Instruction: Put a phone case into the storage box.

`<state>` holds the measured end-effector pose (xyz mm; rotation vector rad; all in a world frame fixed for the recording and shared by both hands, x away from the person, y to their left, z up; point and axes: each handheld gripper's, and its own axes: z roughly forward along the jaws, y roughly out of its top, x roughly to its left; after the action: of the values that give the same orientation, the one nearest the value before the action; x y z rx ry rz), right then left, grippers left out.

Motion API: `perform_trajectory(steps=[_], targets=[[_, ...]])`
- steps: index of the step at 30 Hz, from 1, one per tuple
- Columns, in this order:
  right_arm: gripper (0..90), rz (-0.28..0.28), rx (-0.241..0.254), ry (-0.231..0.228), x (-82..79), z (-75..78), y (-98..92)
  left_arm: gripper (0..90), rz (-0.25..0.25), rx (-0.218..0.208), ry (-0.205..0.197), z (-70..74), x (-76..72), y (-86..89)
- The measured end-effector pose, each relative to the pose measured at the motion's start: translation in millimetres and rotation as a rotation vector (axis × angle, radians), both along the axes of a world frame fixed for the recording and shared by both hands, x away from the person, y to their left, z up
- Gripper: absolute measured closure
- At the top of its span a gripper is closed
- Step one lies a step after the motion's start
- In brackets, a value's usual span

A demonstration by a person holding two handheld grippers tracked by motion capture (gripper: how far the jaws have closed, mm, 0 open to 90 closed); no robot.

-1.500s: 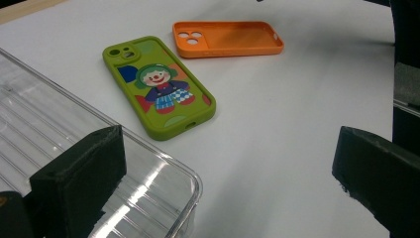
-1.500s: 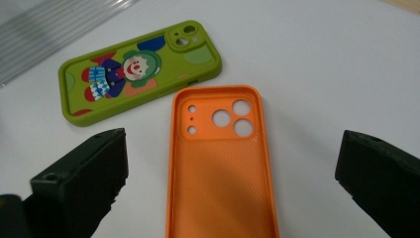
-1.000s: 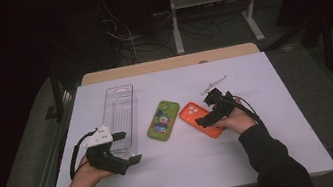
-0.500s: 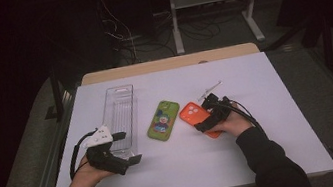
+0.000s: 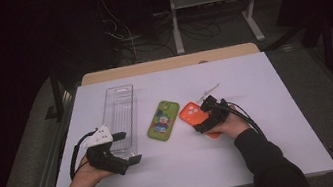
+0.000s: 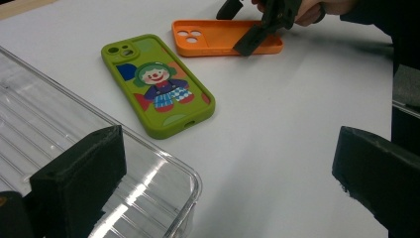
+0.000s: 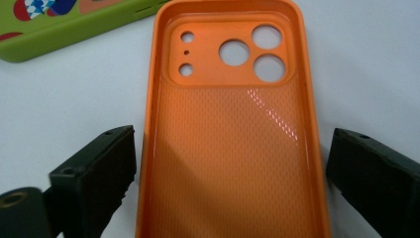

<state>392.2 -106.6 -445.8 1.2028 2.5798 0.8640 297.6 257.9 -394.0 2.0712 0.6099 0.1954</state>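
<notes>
An orange phone case (image 7: 225, 144) lies hollow side up on the white table; it shows too in the high view (image 5: 192, 113) and the left gripper view (image 6: 213, 35). My right gripper (image 7: 233, 173) is open, its two jaws straddling the case's long sides without closing on it. Left of it lies a green phone case with a clown picture (image 5: 163, 119) (image 6: 157, 84), its edge at the corner of the right gripper view (image 7: 59, 25). My left gripper (image 5: 122, 148) is open at the near end of a clear plastic tray (image 5: 120, 112) (image 6: 59, 144), holding nothing.
The white table top (image 5: 270, 122) has free room at the right and along the front edge. A small white stick-like piece (image 5: 209, 90) lies just behind the orange case. Beyond the table, a metal stand (image 5: 210, 0) and cables stand on the dark floor.
My right gripper has slid left and toward the person along the orange case, now straddling it. The left gripper has stayed still.
</notes>
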Motion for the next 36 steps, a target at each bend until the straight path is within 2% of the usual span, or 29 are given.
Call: perform_trajectory(steps=[2, 4, 8, 21, 24, 26, 27, 28, 29, 33, 36], targets=[[6.3, 0.002, -0.002, -0.004, -0.5, -0.2, 0.1, 0.0, 0.0, 0.0, 0.0, 0.0, 0.1, 0.2], [9.3, 0.009, -0.029, -0.03, -2.4, -0.2, 1.1, 0.0, 0.0, 0.0, 0.0, 0.2, 0.1, 0.4], [12.8, 0.024, -0.031, -0.044, -4.0, 0.1, 1.2, 0.0, 0.0, 0.0, 0.0, 0.1, 0.1, 0.2], [15.1, 0.009, -0.042, -0.031, -4.7, 1.6, 3.1, 0.0, -0.001, 0.006, 0.0, 0.9, -0.1, 0.7], [15.2, 0.012, -0.038, -0.031, -4.4, 1.9, 2.5, 0.0, 0.007, -0.004, 0.005, 1.0, 0.0, 1.0], [15.2, 0.013, -0.044, -0.023, -4.2, 3.1, 2.4, 0.0, 0.006, 0.002, -0.001, 2.7, 2.3, 3.6], [15.2, 0.016, -0.06, -0.03, -4.1, 3.9, 1.6, 0.0, 0.012, -0.009, 0.005, 3.8, 2.8, 4.1], [15.2, 0.019, -0.069, -0.034, -3.7, 4.9, 0.3, 0.0, 0.015, -0.019, 0.004, 4.5, 3.4, 4.1], [15.2, 0.019, -0.065, -0.023, -3.3, 6.8, -1.5, 0.0, 0.013, -0.013, 0.001, 5.7, 4.1, 4.7], [15.2, 0.033, -0.053, -0.023, -1.2, 15.3, -10.5, 0.0, 0.024, -0.047, 0.011, 8.1, 4.5, 0.8], [15.1, 0.047, -0.054, -0.013, -1.2, 23.0, -13.9, 0.0, 0.024, -0.042, 0.018, 10.9, 4.8, -1.6]])
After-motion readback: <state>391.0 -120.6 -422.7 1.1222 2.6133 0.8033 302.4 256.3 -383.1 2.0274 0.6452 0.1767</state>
